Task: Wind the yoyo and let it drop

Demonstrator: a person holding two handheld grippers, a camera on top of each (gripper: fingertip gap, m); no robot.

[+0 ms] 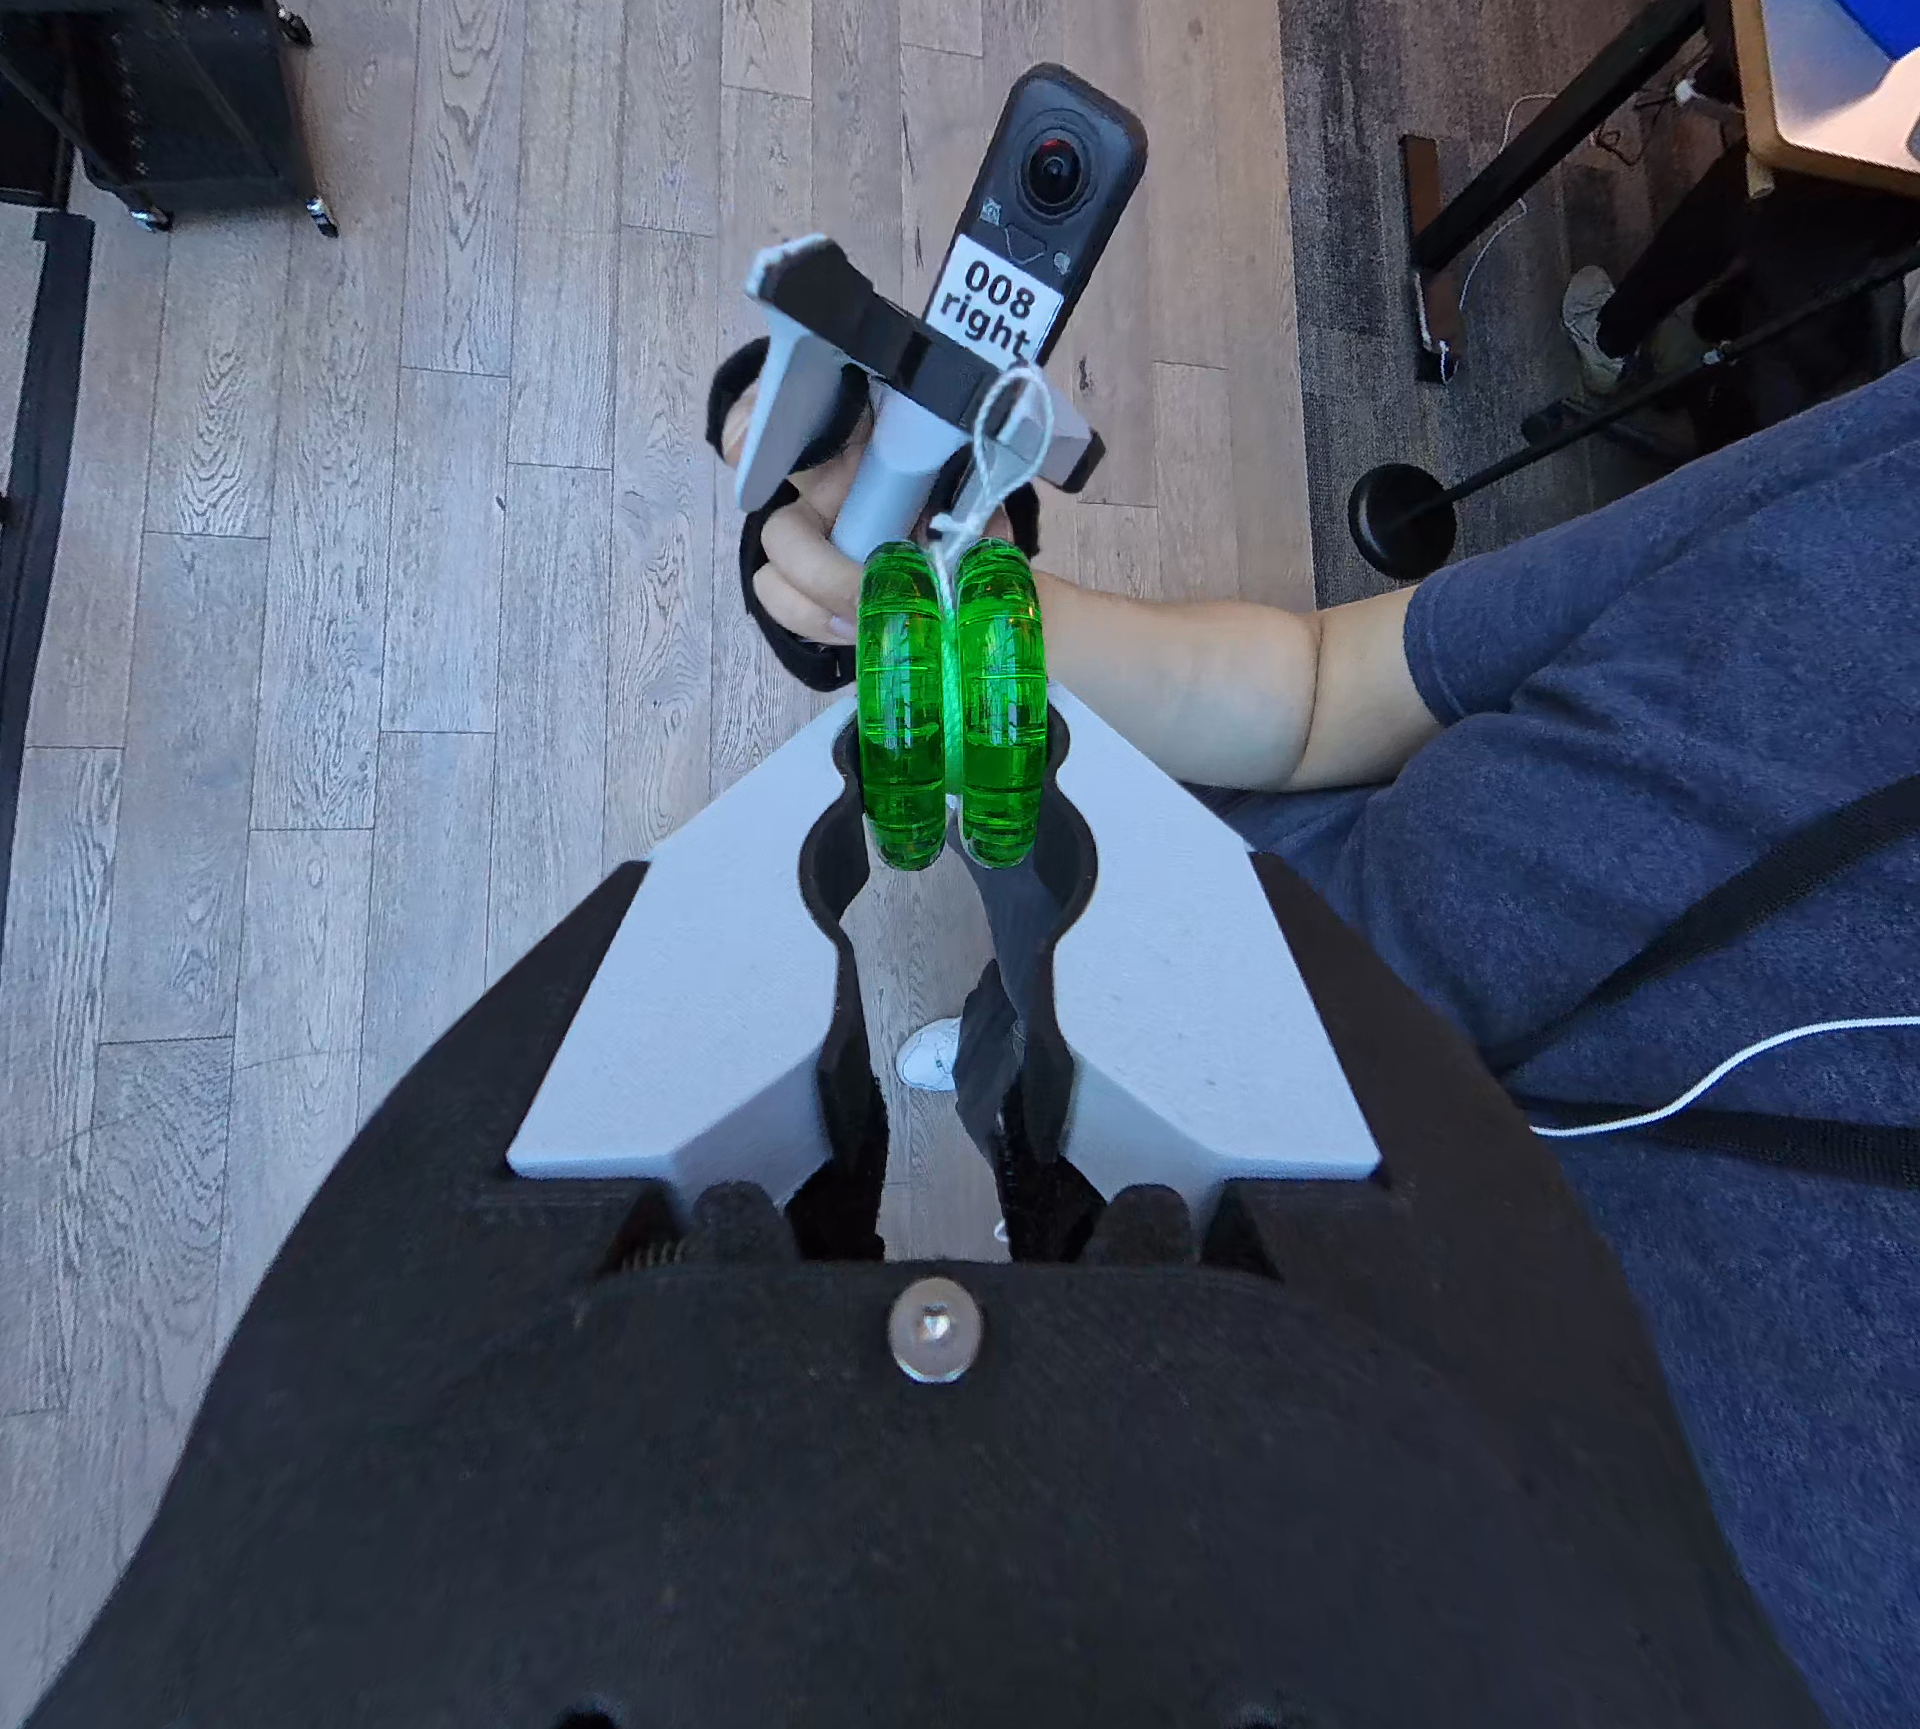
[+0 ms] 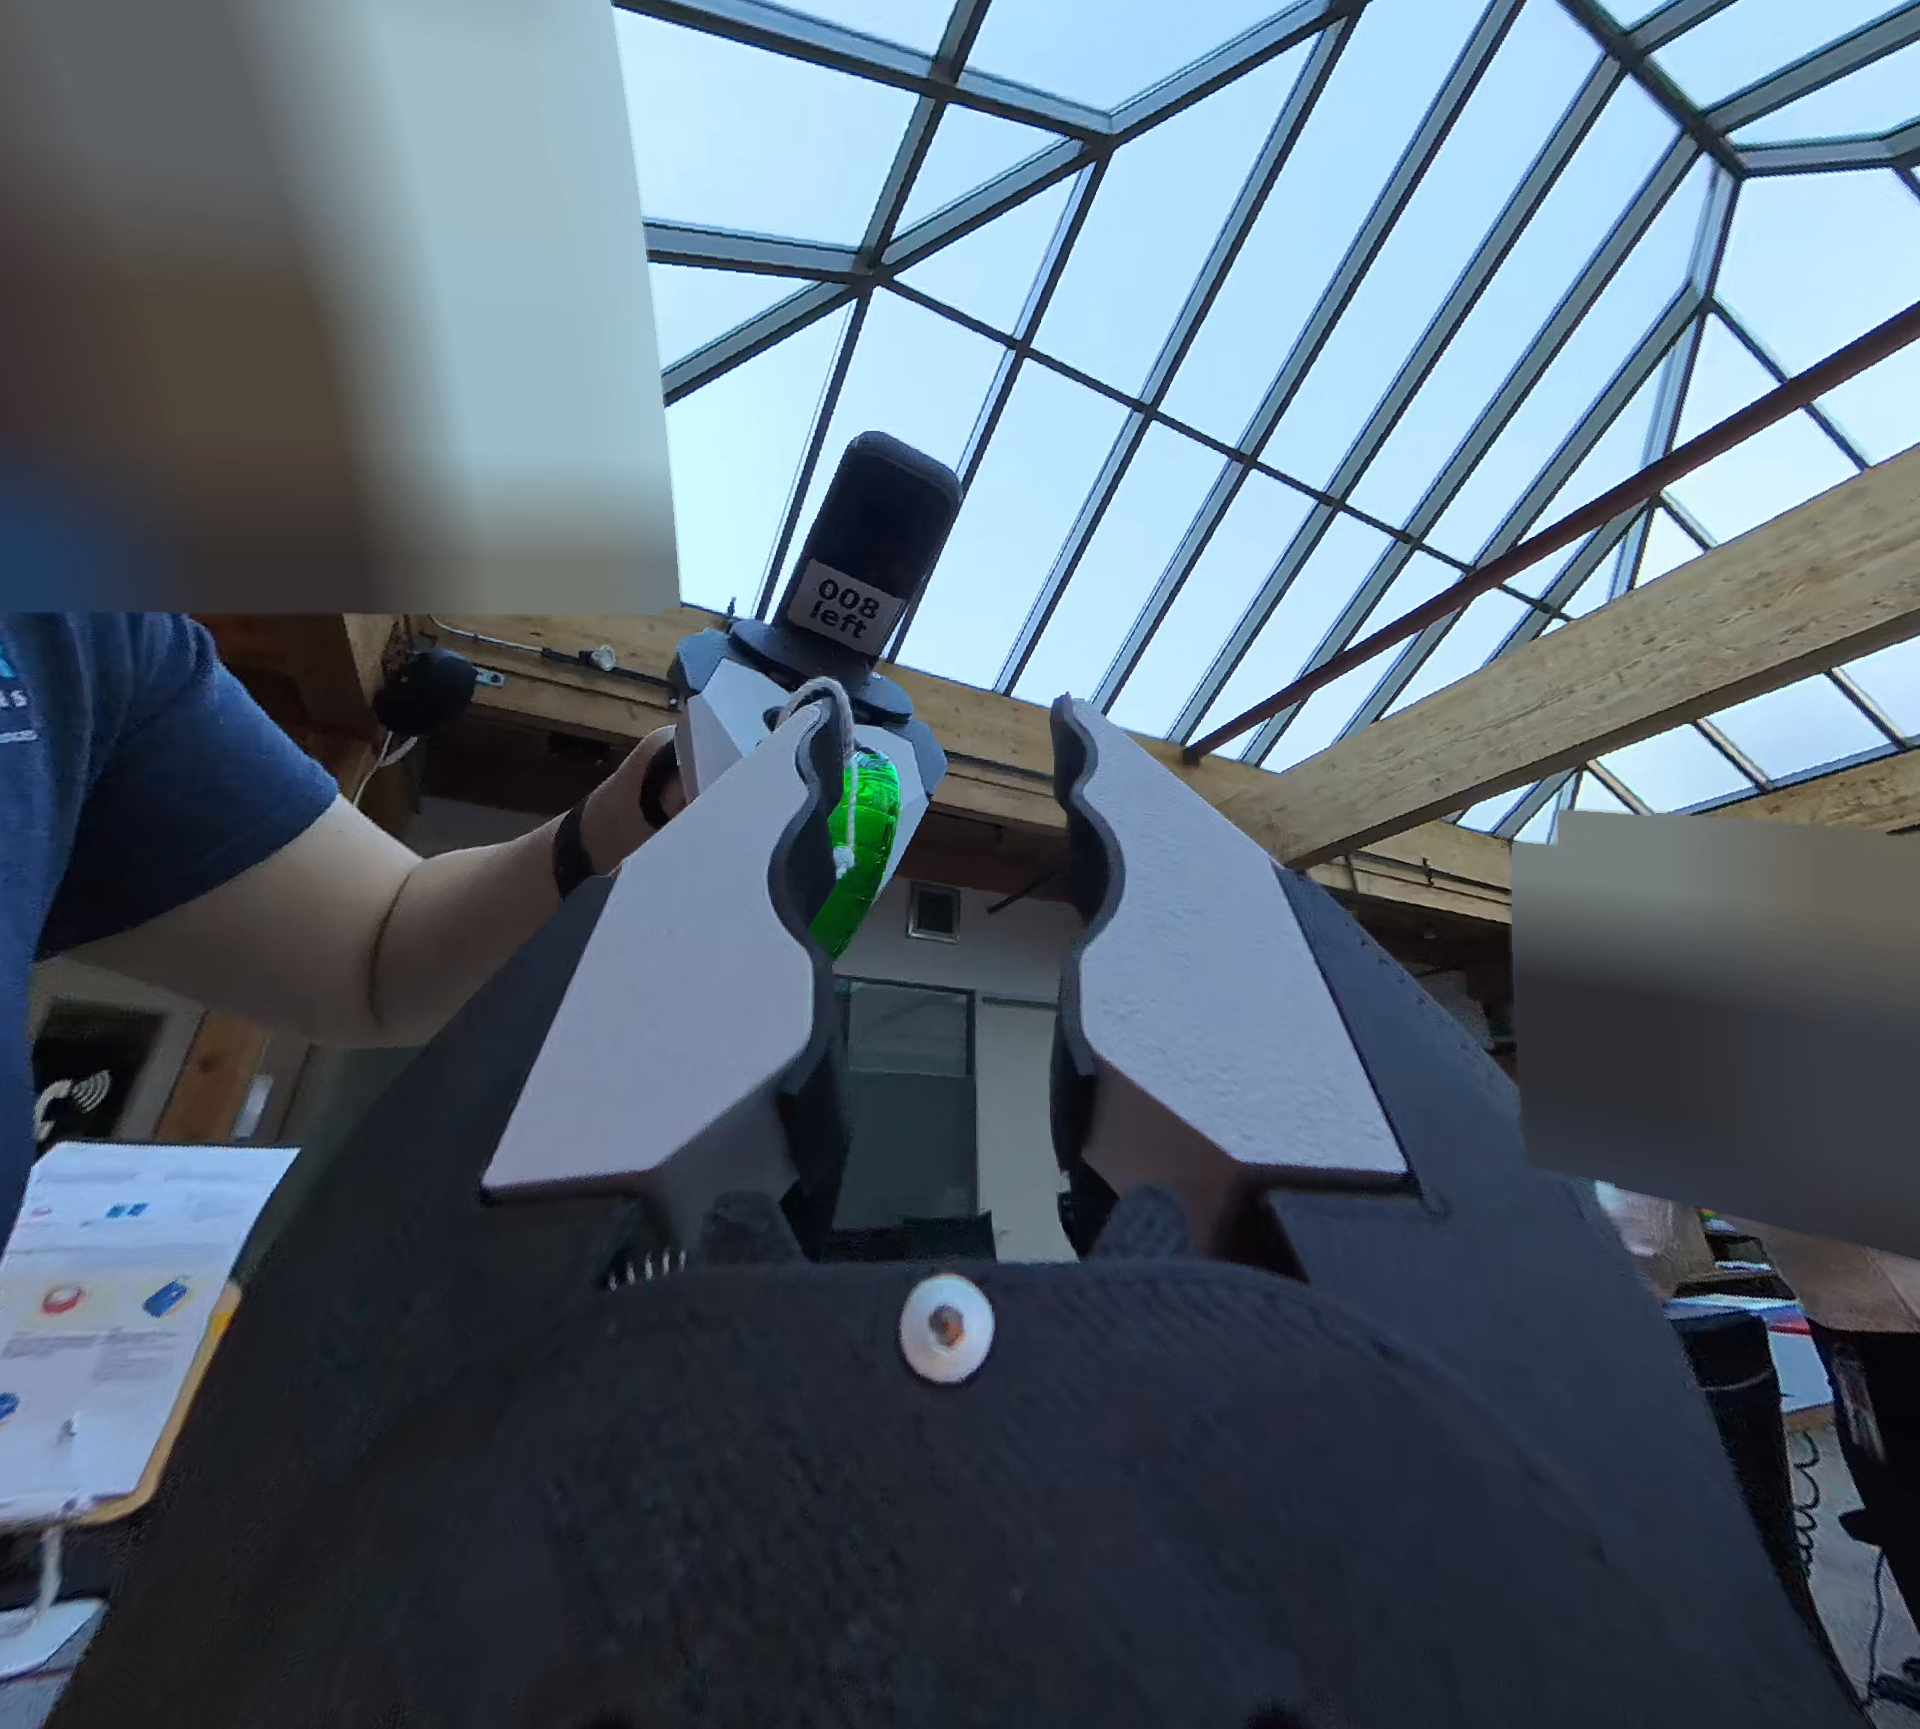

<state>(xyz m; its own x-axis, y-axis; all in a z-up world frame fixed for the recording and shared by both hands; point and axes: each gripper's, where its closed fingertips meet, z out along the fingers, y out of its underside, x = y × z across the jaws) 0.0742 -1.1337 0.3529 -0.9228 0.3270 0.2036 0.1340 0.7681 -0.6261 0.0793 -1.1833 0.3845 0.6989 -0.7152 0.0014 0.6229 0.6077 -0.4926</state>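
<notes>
The left tool (image 1: 951, 744) was clenched on the green yoyo (image 1: 948, 703), gripping it at its fingertips above the wooden floor (image 1: 520, 432). The right tool (image 2: 940, 723) stood released, the white string loop (image 2: 828, 703) hooked over one finger.

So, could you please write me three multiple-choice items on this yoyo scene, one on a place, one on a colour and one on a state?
1. Where is the yoyo?
A. on the floor
B. between the left tool's fingers
C. on a desk

2. What colour is the yoyo?
A. red
B. blue
C. green

3. How is the right tool set?
A. open, with the string loop over one finger
B. shut on the yoyo
C. shut on the string

Answers: 1 B, the left tool clamps its two halves; 2 C, clear green plastic; 3 A, a wide gap shows between its fingers and the white loop hangs on the left fingertip.
</notes>
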